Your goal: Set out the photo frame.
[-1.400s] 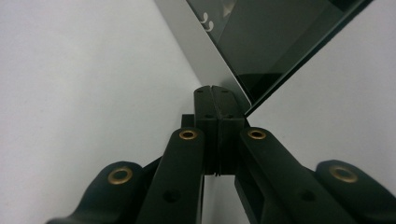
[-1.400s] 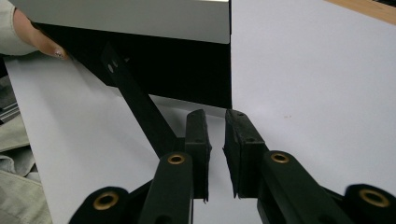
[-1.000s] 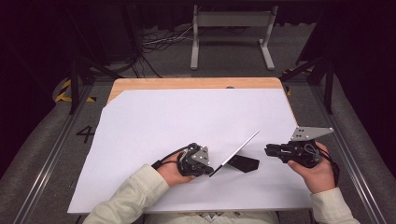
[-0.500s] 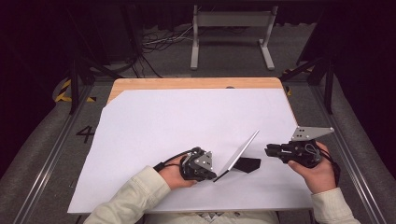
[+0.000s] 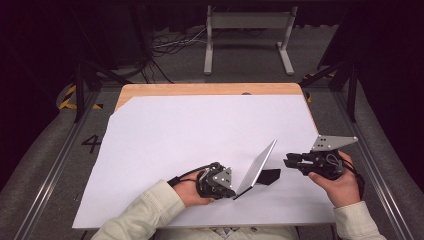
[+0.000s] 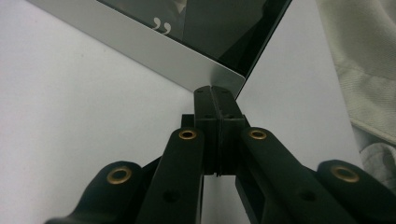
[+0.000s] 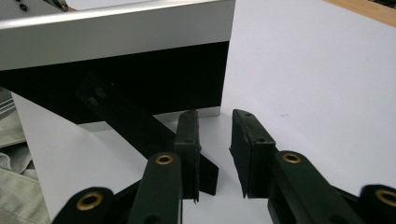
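Glossy dark frame (image 5: pixel 256 168) face, brushed-metal edge, matt white sheet (image 5: pixel 200 145)

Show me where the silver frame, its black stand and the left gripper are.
silver frame (image 5: pixel 256 169), high view, on its tilted silver back.
black stand (image 5: pixel 270 176), high view, on its flat leg.
left gripper (image 6: pixel 215 100), left gripper view, between its closed fingertips.

right hand-held gripper (image 7: pixel 215 154): jaws parted, just opening, nothing between | picture frame (image 7: pixel 116 56): propped on black stand (image 7: pixel 140 130)

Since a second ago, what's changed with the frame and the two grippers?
The right gripper has just been opening its jaws, with nothing between them; it sits just off the black stand. The left gripper shifted slightly toward the person. Unchanged: it stays clamped on the frame's corner, and the frame still leans tilted on the white sheet.
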`<state>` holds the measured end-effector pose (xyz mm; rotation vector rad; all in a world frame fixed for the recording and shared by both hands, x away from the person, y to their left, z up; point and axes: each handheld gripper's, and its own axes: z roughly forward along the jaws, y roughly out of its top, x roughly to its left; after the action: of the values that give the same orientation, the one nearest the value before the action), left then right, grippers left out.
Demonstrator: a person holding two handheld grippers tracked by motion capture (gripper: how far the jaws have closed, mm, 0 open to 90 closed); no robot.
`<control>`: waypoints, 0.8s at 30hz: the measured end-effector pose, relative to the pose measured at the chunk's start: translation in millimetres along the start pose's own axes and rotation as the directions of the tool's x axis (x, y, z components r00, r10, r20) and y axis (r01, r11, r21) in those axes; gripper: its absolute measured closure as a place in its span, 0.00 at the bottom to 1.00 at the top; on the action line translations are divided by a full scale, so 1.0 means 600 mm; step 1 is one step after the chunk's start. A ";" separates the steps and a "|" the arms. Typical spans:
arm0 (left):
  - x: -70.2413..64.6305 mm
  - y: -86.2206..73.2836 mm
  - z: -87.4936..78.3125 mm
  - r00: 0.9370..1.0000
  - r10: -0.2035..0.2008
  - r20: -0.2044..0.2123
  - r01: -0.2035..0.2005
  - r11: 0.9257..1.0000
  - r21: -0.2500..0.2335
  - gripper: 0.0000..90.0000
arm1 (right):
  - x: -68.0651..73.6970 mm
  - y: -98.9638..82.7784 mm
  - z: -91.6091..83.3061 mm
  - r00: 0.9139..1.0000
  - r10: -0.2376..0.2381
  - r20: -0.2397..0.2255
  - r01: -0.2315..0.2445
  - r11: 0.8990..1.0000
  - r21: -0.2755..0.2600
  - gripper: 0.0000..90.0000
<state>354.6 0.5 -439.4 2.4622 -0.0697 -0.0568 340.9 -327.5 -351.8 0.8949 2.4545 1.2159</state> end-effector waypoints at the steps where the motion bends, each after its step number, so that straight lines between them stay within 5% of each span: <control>1: -0.001 0.002 0.001 1.000 0.002 0.003 -0.002 1.000 0.001 1.00 | 0.000 0.000 0.000 1.000 0.000 0.001 0.000 1.000 0.000 0.80; 24: -0.012 0.074 0.055 0.994 0.090 0.063 -0.091 0.996 0.014 1.00 | -0.005 0.001 -0.024 1.000 0.019 0.023 -0.018 0.999 -0.032 0.80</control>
<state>343.8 -54.1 -436.9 2.4705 -0.2098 -0.0937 336.5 -338.0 -342.7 0.9193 2.4071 1.2406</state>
